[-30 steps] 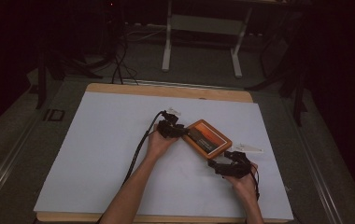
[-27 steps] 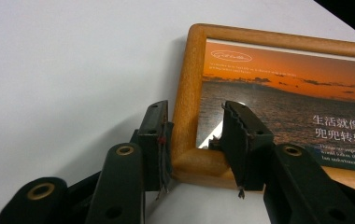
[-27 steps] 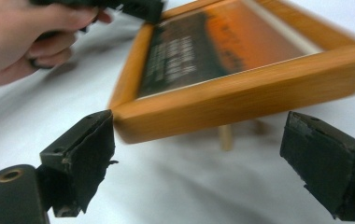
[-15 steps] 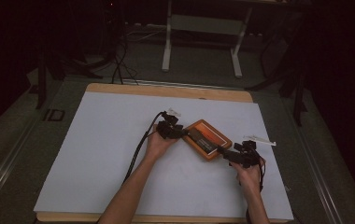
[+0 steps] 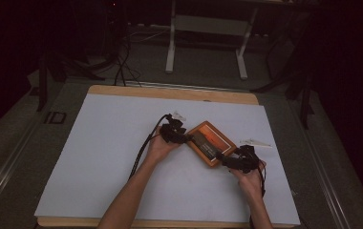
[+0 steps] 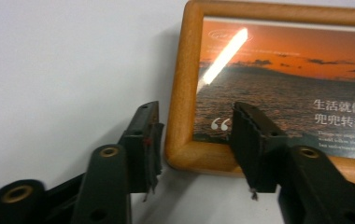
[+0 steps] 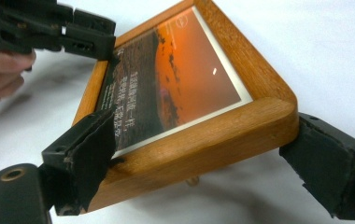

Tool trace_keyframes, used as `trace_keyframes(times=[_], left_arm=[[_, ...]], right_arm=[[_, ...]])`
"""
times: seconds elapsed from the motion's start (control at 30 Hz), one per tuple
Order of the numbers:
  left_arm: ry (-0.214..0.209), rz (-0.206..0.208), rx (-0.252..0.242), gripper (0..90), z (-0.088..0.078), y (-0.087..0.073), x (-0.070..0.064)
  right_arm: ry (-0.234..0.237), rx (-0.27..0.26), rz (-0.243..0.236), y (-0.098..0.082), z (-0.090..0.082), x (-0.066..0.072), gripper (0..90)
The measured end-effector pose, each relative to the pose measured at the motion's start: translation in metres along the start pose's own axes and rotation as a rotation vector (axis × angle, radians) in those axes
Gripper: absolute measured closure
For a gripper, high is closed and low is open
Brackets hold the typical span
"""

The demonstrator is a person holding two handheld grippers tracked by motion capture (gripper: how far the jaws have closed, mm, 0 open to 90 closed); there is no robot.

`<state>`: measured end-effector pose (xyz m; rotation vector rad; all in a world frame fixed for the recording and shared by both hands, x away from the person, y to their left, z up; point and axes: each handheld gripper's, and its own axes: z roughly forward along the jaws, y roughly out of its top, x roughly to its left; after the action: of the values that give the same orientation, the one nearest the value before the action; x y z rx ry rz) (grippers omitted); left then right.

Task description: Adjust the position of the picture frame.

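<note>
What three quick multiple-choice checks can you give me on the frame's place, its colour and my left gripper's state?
1. Where does the picture frame lie?
A) on the floor
B) on the white sheet
C) on a shelf
2. What colour is its rim?
A) black
B) blue
C) orange-brown wood
3. How is the left gripper?
A) open around the frame's corner
B) shut on a cable
C) shut on a pen

Answers:
1. B, the high view shows it on the sheet.
2. C, both gripper views show warm wood.
3. A, its fingers have just been opening, with the corner between them and one finger clear of the rim.
</note>
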<state>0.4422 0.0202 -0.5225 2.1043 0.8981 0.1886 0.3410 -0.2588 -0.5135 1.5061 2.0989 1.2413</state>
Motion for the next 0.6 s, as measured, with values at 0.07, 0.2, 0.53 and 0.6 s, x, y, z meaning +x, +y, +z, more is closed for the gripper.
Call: trace_keyframes(times=[0.07, 0.2, 0.53, 0.6], left_arm=[[-0.01, 0.012, 0.007, 48.0, 0.0, 0.001, 0.001], [-0.031, 0.009, -0.011, 44.1, 0.002, 0.005, 0.002], [-0.125, 0.019, -0.023, 38.8, 0.007, 0.02, 0.004], [-0.146, 0.012, -0.027, 38.7, 0.008, 0.021, 0.005]], right_arm=[[-0.013, 0.007, -0.03, -0.001, 0.0, 0.004, 11.3], [0.008, 0.048, -0.083, -0.005, 0.002, 0.013, 15.4], [0.092, 0.089, -0.123, -0.012, 0.004, 0.017, 34.5], [0.111, 0.087, -0.113, -0.011, 0.004, 0.016, 37.0]])
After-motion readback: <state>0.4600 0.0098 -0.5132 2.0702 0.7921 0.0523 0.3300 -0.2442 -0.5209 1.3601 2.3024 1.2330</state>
